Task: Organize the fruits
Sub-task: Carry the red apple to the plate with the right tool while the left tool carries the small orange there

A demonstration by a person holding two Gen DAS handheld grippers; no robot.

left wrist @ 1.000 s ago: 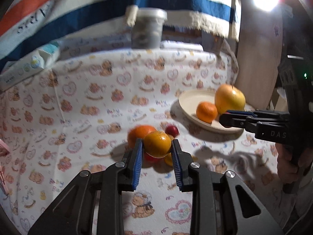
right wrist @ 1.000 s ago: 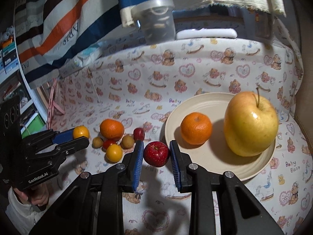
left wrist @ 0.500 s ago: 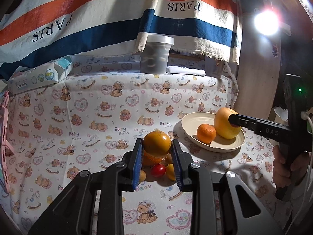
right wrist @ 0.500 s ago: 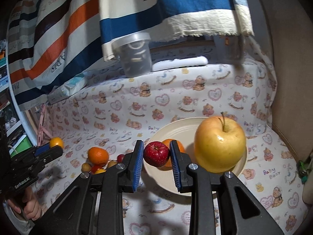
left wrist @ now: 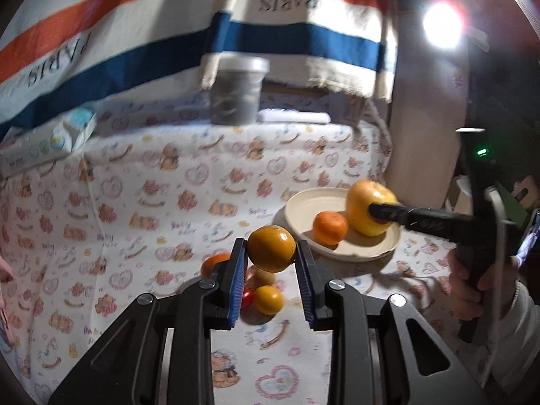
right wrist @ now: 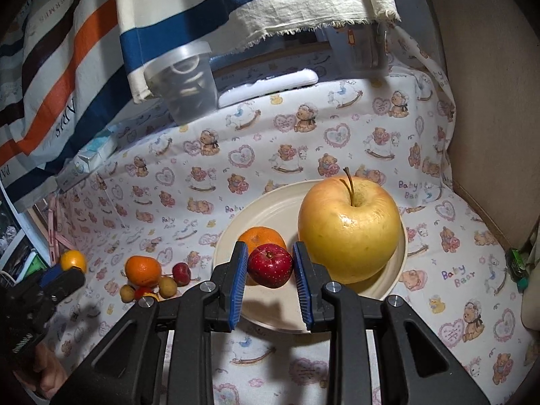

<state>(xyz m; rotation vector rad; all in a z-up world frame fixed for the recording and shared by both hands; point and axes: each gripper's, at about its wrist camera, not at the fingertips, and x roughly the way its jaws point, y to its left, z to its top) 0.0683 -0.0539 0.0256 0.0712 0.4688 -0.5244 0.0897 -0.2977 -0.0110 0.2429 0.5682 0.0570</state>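
Two fruits are pinched across their middles, I judge both light, firm and prone to roll: my left gripper (left wrist: 271, 263) grips an orange (left wrist: 271, 248) above the loose pile, my right gripper (right wrist: 270, 271) a small red apple (right wrist: 270, 265) over the plate (right wrist: 266, 202).

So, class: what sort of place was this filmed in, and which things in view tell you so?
Probably a home, not a lab or shop. A baby-print cloth of teddy bears and hearts covers the surface, a striped "PARIS" blanket hangs behind it, and a pack of wipes lies at the back edge.
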